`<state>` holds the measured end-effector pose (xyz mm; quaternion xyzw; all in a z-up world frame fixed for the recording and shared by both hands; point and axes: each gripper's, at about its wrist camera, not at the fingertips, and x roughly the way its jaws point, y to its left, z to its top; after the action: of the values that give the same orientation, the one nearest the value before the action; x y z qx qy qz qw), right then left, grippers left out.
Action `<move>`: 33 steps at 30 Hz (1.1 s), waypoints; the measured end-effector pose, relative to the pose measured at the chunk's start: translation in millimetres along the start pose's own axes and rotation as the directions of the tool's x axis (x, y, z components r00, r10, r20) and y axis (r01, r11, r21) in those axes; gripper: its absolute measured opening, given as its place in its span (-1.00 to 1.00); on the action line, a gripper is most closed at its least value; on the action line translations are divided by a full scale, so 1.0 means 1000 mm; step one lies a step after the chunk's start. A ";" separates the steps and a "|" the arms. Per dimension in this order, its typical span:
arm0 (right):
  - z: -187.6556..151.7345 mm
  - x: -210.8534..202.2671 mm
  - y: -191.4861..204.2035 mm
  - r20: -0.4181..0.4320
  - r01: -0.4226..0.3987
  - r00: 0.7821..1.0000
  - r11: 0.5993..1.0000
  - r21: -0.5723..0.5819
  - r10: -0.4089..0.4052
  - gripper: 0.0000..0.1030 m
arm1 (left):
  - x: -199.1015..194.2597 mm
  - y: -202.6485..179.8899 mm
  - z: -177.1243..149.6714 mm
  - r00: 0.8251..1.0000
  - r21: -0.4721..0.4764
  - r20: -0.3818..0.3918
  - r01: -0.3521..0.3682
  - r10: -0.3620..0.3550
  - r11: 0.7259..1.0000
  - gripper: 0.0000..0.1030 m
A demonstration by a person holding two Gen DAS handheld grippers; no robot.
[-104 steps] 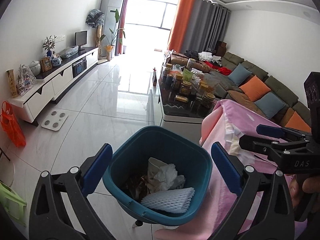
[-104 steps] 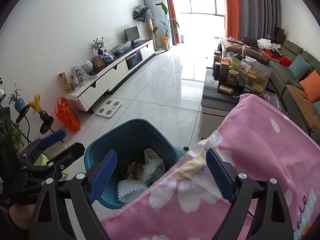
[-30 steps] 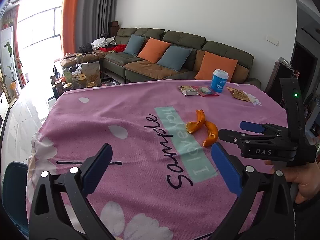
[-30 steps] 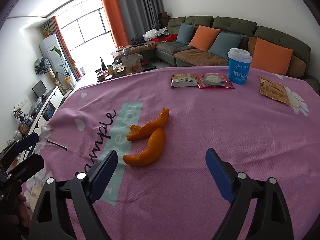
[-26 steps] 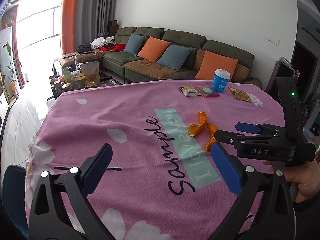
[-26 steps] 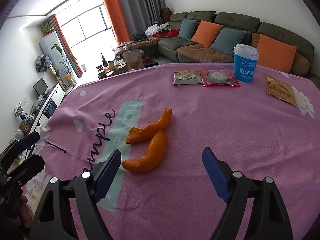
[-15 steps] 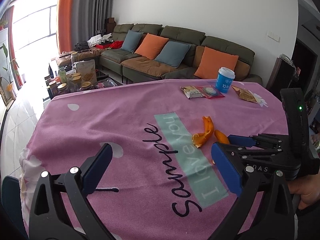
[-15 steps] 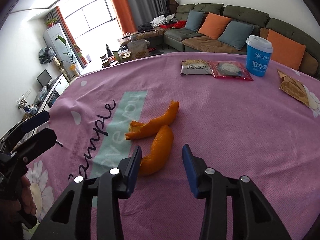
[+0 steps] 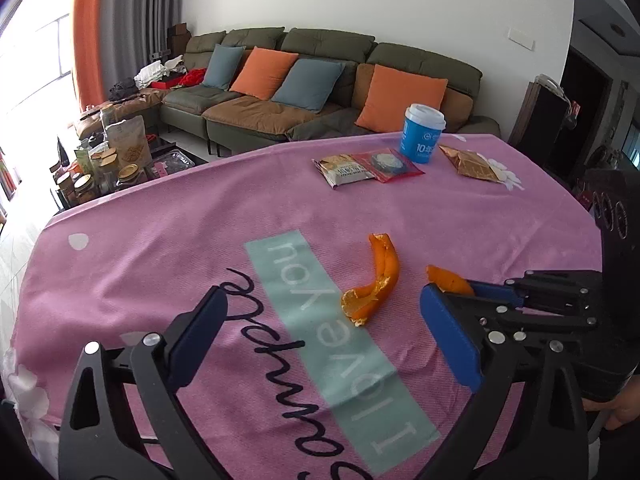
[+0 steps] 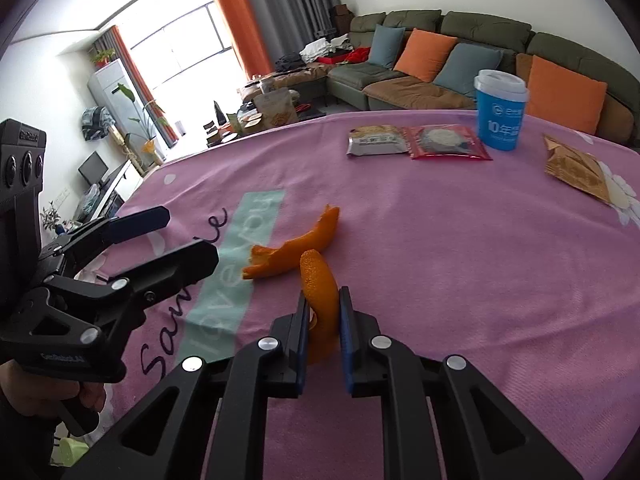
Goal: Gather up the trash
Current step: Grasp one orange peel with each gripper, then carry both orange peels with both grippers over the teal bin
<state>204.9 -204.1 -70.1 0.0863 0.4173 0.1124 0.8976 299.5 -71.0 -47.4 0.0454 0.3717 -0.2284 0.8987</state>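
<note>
- Bench (image 9: 160,248), covered w/ pink printed cloth: it's my work surface and carries all the litter, so both tools angle down at it from the near edge.
- Far side of bench: blue paper cup (image 10: 500,112) upright, two flat snack wrappers (image 10: 416,140) touching side by side just beside it, brown crumpled packet (image 10: 576,170) off to the right. All well apart from my tools; I judge they're later pickups, nearer scraps first.
- My left hand-held gripper (image 9: 324,344): jaws wide apart, just beginning to narrow, nothing pressed between them. It's lined up on the long curved orange peel (image 9: 374,280), which lies flat on the cloth ahead of the pads, partly on the pale green printed strip. I read this as an approach, not a grip yet.
- My right hand-held gripper (image 10: 323,332): jaws closing, nearly together, clamped on the second orange peel (image 10: 320,296). The peel stands up between the blue pads w/ its tip poking out in front. Gripped low on the strip, I think, so the curl doesn't slip out.
- The two peels sit close together, tips nearly touching in the right wrist view, which is prob why I'm working both at once, one per tool.
- No bin in either view, so the drop-off is off-frame.
</note>
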 end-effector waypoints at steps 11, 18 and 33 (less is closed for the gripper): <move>0.000 -0.010 -0.027 0.038 0.016 0.999 0.998 0.057 -0.018 -0.77 | 0.058 -0.025 0.003 0.988 0.061 -0.142 0.067 -0.058 0.996 -0.25; 0.001 -0.010 -0.029 0.043 -0.002 0.999 0.998 0.064 -0.001 -0.77 | 0.059 -0.031 0.006 0.988 0.079 -0.134 0.084 -0.073 0.993 -0.52; 0.007 -0.028 0.009 0.081 -0.054 0.995 0.999 -0.009 0.054 -0.77 | -0.022 0.001 -0.009 0.998 -0.009 0.024 0.063 -0.062 0.998 -0.56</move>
<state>191.5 -203.9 -42.6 0.0991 0.3776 0.1344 0.9108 280.4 -60.1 -39.0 0.0266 0.3634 -0.2550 0.8957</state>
